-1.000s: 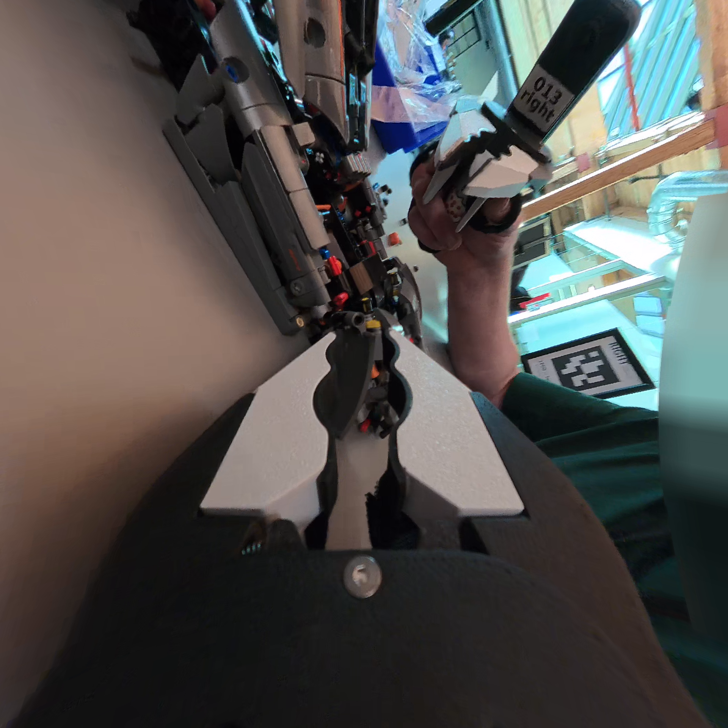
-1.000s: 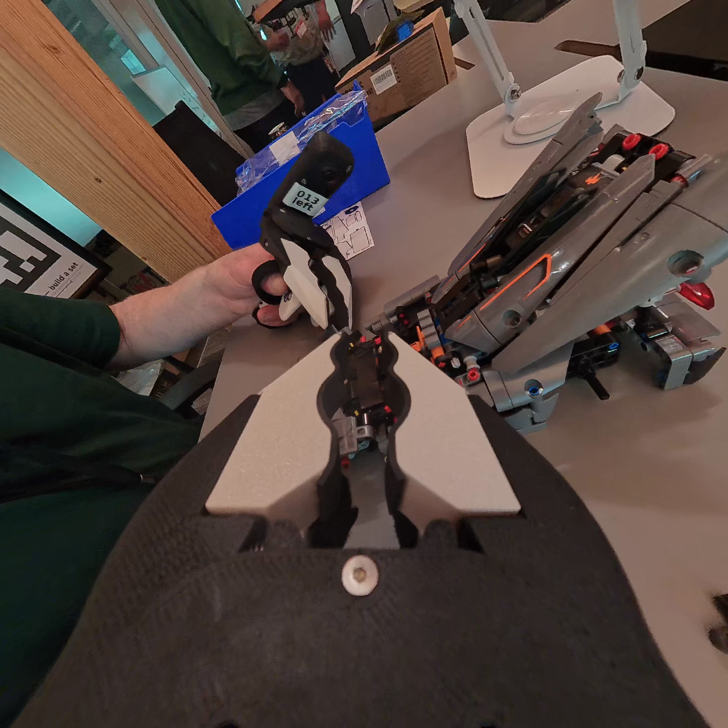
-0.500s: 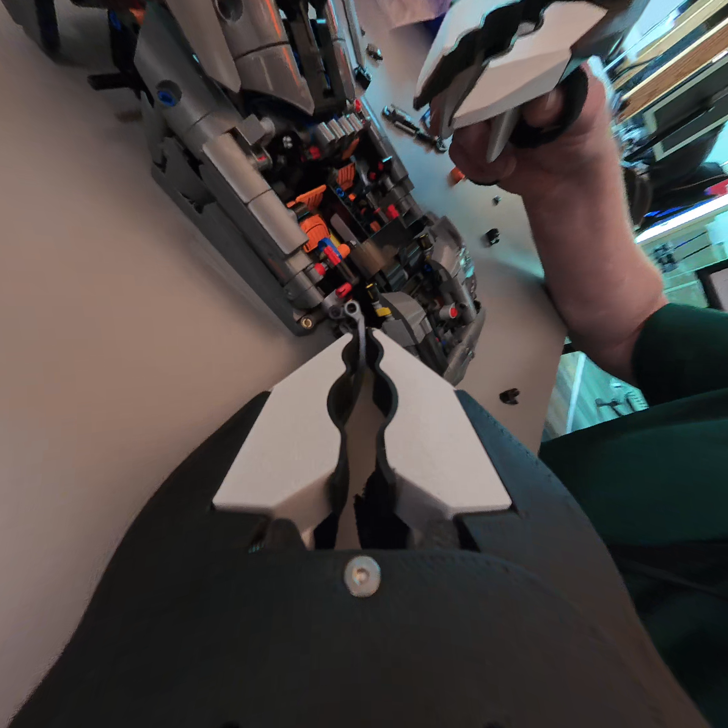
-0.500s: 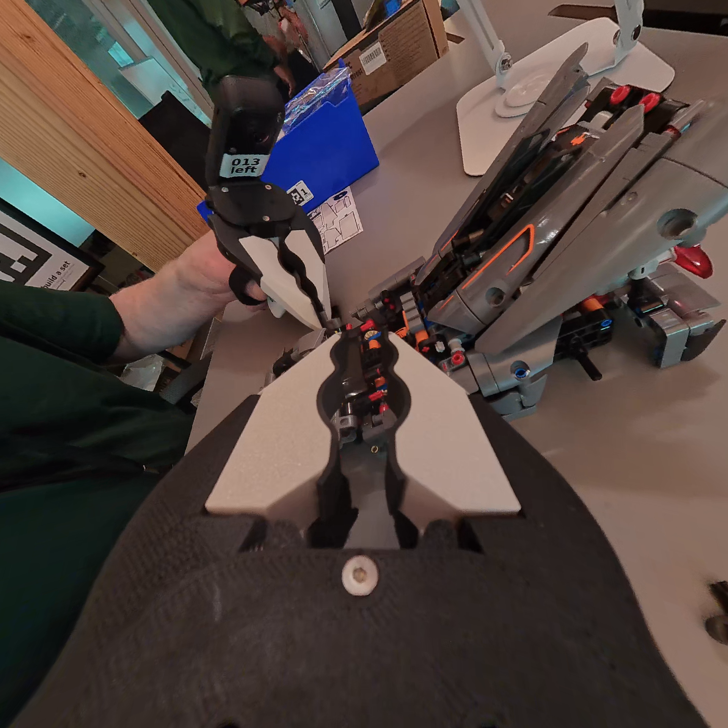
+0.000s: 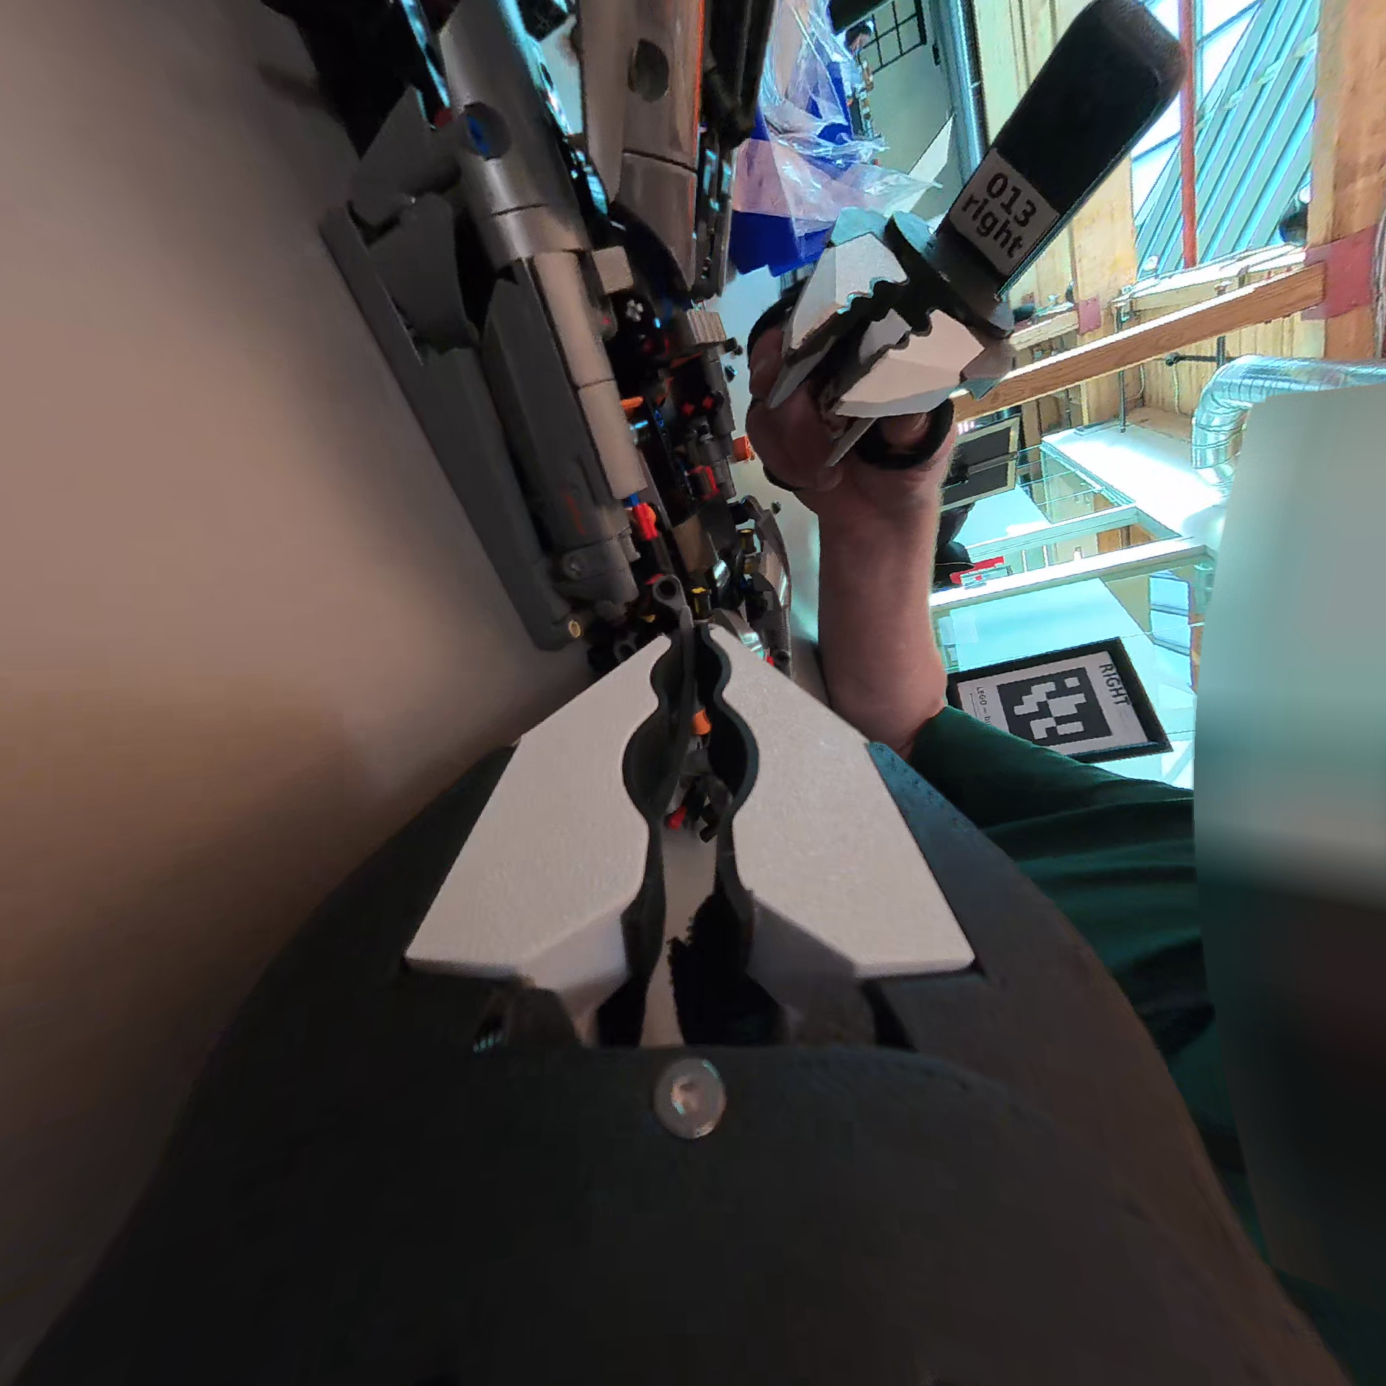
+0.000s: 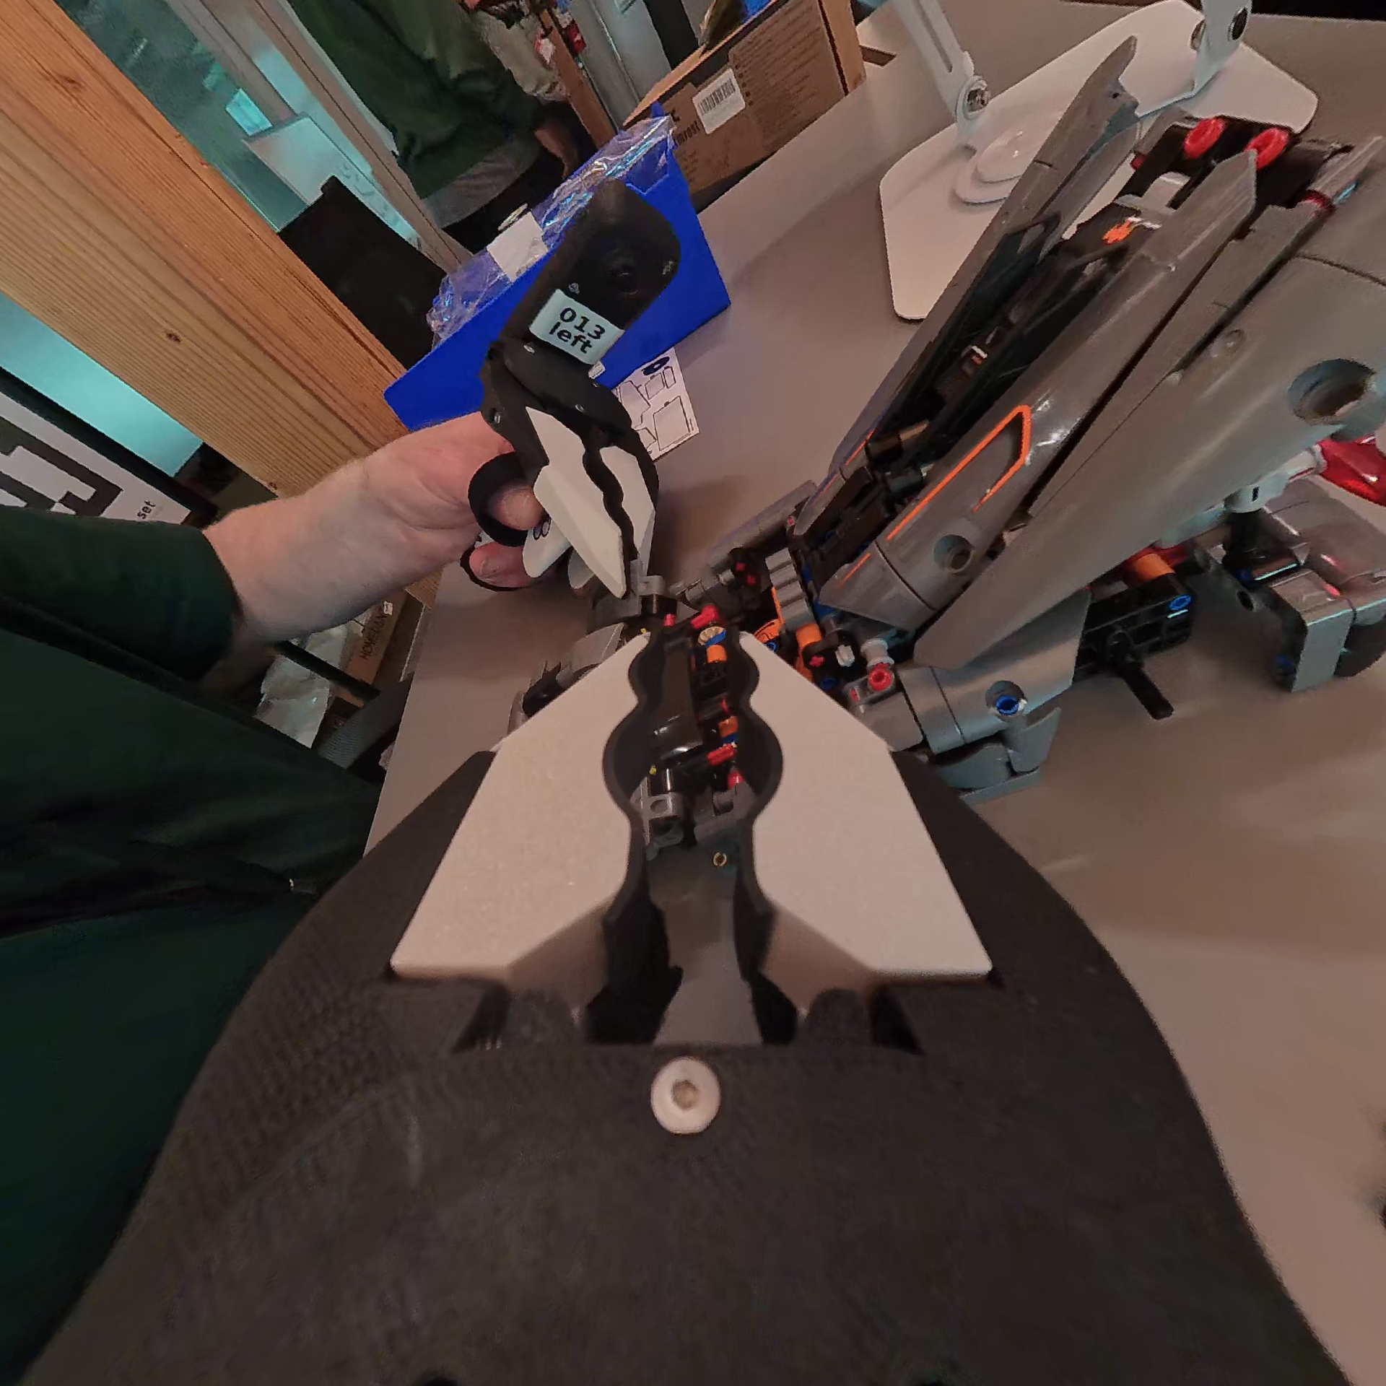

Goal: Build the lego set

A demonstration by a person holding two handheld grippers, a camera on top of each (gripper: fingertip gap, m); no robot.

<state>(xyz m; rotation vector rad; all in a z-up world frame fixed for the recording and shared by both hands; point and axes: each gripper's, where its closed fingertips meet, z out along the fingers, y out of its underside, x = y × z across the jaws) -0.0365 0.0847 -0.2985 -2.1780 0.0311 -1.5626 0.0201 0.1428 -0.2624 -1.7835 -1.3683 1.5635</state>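
Crowding the grey table behind the lego model are one blue bin, one cardboard box and one white stand. The left gripper is clamped on a thin grey beam at the model's near end. The right gripper has jaws slightly apart, framing the model's pins; whether it grips anything is unclear.

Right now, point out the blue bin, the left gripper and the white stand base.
blue bin (image 6: 675,270): right wrist view, on its blue side wall.
left gripper (image 6: 628,583): right wrist view, midway between its fingertips, at the model's front.
white stand base (image 6: 930,232): right wrist view, on its flat plate.
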